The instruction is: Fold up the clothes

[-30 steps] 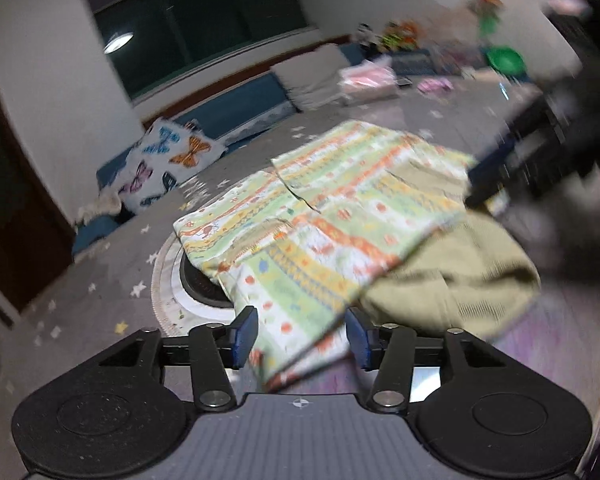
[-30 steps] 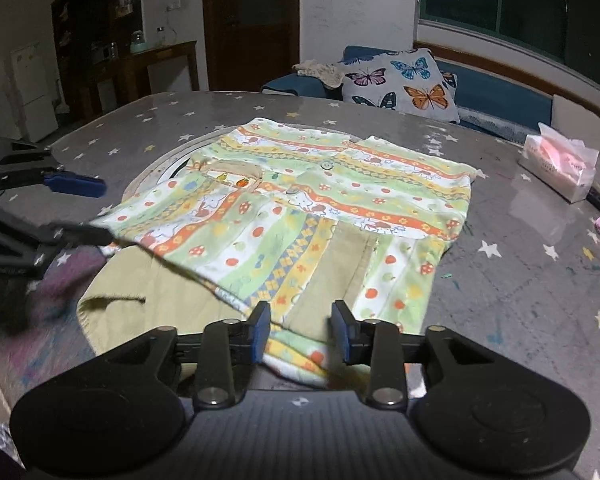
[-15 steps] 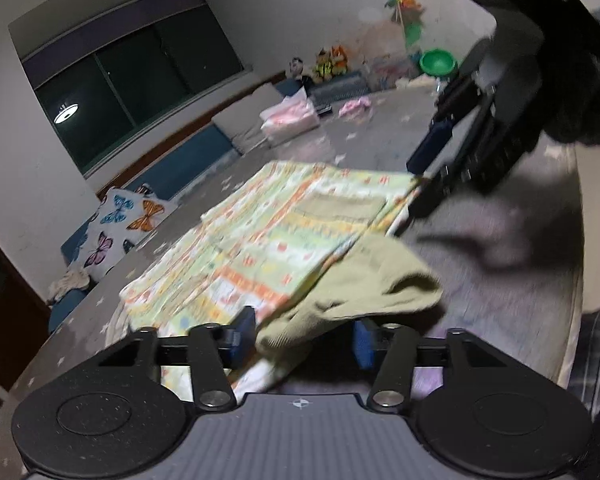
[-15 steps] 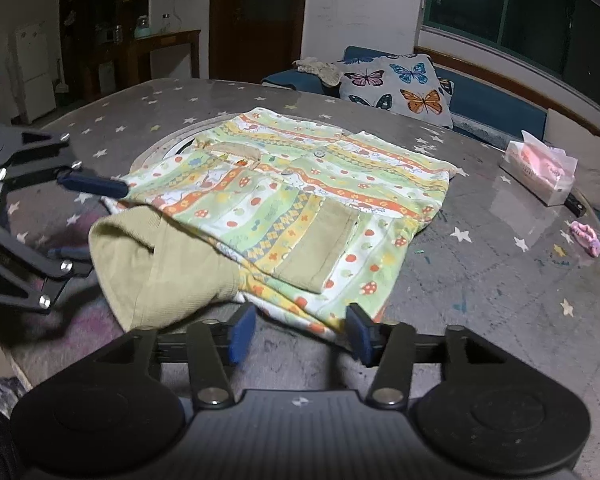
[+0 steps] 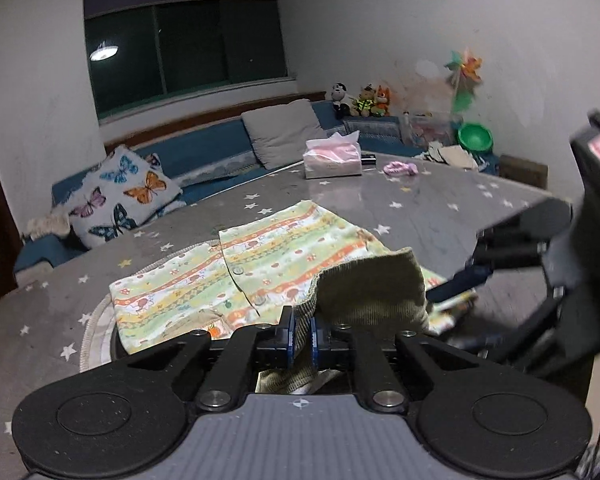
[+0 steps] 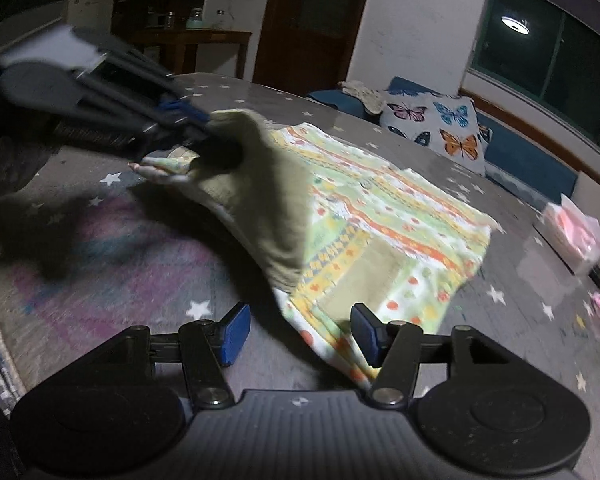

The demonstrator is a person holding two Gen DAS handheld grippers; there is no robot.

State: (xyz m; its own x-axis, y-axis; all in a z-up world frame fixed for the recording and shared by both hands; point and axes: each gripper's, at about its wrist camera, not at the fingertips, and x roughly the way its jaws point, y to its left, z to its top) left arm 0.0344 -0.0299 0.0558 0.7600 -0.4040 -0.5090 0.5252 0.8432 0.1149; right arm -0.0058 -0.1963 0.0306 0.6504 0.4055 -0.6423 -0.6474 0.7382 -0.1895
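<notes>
Your left hand-held gripper (image 5: 300,338) is closing, pads pinching the olive ribbed cuff (image 5: 370,292) of the patterned child's jacket (image 6: 384,216) spread on the star-print counter (image 6: 112,264). Your right hand-held gripper (image 6: 296,334) is opening, its pads either side of the hem but not touching. Carry the cuff low across the front, keeping the hem flat; the tissue box (image 5: 332,158) sits well clear beyond.
</notes>
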